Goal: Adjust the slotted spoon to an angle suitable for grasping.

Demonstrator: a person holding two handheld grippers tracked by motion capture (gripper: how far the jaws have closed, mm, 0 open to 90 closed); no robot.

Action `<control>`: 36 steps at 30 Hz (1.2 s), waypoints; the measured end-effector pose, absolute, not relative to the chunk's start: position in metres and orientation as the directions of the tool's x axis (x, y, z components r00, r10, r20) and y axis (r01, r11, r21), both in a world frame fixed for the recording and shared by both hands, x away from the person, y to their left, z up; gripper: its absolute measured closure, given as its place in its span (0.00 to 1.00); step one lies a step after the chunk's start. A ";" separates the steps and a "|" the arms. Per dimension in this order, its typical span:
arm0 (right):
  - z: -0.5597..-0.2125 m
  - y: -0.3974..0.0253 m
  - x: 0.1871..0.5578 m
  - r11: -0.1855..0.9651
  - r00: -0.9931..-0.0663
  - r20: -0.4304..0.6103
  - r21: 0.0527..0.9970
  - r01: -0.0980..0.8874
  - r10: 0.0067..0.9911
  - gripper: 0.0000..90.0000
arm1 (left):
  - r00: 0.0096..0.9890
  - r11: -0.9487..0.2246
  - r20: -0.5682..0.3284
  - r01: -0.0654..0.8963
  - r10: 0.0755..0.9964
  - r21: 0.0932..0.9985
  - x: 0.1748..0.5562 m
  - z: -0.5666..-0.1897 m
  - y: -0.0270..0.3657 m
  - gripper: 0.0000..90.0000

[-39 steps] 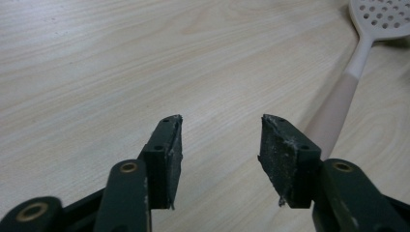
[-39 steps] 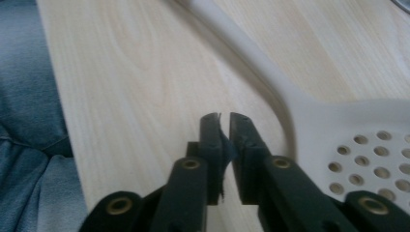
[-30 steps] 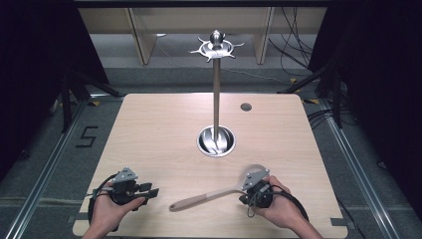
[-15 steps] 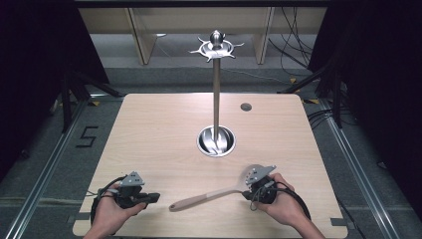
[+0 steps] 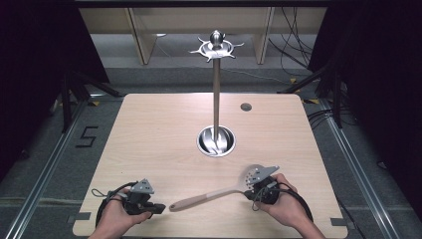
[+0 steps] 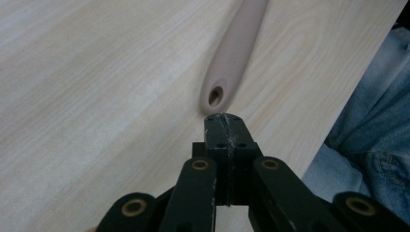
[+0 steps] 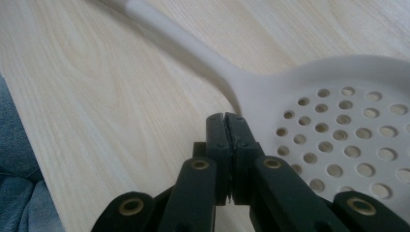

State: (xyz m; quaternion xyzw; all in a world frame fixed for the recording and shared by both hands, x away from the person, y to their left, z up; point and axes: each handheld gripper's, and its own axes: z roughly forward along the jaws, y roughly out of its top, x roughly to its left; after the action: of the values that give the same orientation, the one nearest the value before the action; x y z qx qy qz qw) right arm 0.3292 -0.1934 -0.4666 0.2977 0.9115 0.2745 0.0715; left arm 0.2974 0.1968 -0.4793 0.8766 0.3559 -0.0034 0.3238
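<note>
Left gripper (image 5: pixel 158 208) sits at lower left of the high view, held in the left hand (image 5: pixel 115 216), low over the table (image 5: pixel 149 144) near its front edge. In the left gripper view its jaws are pressed together with nothing between them, tips (image 6: pixel 225 120) just short of the handle end (image 6: pixel 215 96) of the skimmer, which has a hanging hole; whether they touch it I can't tell. Blue denim (image 6: pixel 372 140) at right edge of that view, past the table edge.

Right gripper (image 5: pixel 254 189) at lower right of the high view, in the right hand (image 5: pixel 284 206), grey three-cornered plate on top. In the right gripper view its jaws are also closed flat on each other, holding nothing, tips (image 7: pixel 227 118) right at the neck where the handle meets the perforated head (image 7: pixel 338 140).

Skimmer (image 5: pixel 214 195) lies flat on the table between the two grippers, beige handle pointing lower left, round holed head toward the right gripper, partly hidden under it in the high view.

Farther up, centre frame: a metal stand (image 5: pixel 216 89) with a round base (image 5: pixel 216 141) on the table, upright pole, hooked ring at top. Small dark round spot (image 5: pixel 246 106) on the table to the upper right of the base. Floor with cables (image 5: pixel 298 45) beyond.
</note>
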 end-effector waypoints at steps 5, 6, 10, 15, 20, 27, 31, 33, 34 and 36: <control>-0.466 -0.195 0.328 0.658 -0.802 0.054 0.541 0.524 0.594 0.99 | 0.783 -0.617 -0.197 0.594 0.589 0.516 0.302 -0.478 0.198 0.99; -0.467 -0.196 0.331 0.651 -0.803 0.054 0.555 0.518 0.593 0.99 | 0.782 -0.619 -0.189 0.595 0.594 0.514 0.302 -0.479 0.196 0.99; -0.467 -0.196 0.333 0.660 -0.809 0.052 0.548 0.513 0.586 0.99 | 0.778 -0.631 -0.178 0.601 0.603 0.491 0.307 -0.481 0.193 1.00; -0.468 -0.195 0.333 0.661 -0.816 0.062 0.552 0.508 0.575 0.98 | 0.775 -0.633 -0.178 0.606 0.606 0.481 0.310 -0.484 0.186 1.00; -0.467 -0.196 0.333 0.657 -0.814 0.066 0.554 0.511 0.577 0.98 | 0.772 -0.642 -0.181 0.614 0.609 0.459 0.313 -0.486 0.182 1.00; -0.468 -0.196 0.333 0.641 -0.806 0.074 0.565 0.519 0.588 0.98 | 0.759 -0.637 -0.197 0.634 0.620 0.438 0.314 -0.489 0.178 1.00; -0.467 -0.198 0.333 0.651 -0.810 0.071 0.557 0.516 0.582 0.98 | 0.753 -0.631 -0.199 0.641 0.627 0.436 0.315 -0.489 0.177 1.00; -0.466 -0.197 0.332 0.646 -0.806 0.078 0.555 0.524 0.587 0.98 | 0.755 -0.633 -0.204 0.640 0.623 0.436 0.316 -0.489 0.176 1.00; -0.466 -0.197 0.332 0.642 -0.799 0.086 0.547 0.538 0.596 0.98 | 0.756 -0.634 -0.202 0.639 0.623 0.436 0.316 -0.489 0.175 1.00; -0.465 -0.197 0.332 0.636 -0.793 0.095 0.544 0.547 0.601 0.98 | 0.755 -0.636 -0.206 0.642 0.623 0.428 0.317 -0.489 0.174 1.00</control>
State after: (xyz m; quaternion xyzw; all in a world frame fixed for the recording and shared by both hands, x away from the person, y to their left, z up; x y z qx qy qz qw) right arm 0.3317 -0.1974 -0.4653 0.3180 0.9032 0.2842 0.0475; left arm 0.3169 0.1738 -0.4885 0.9043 0.3498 -0.0194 0.2440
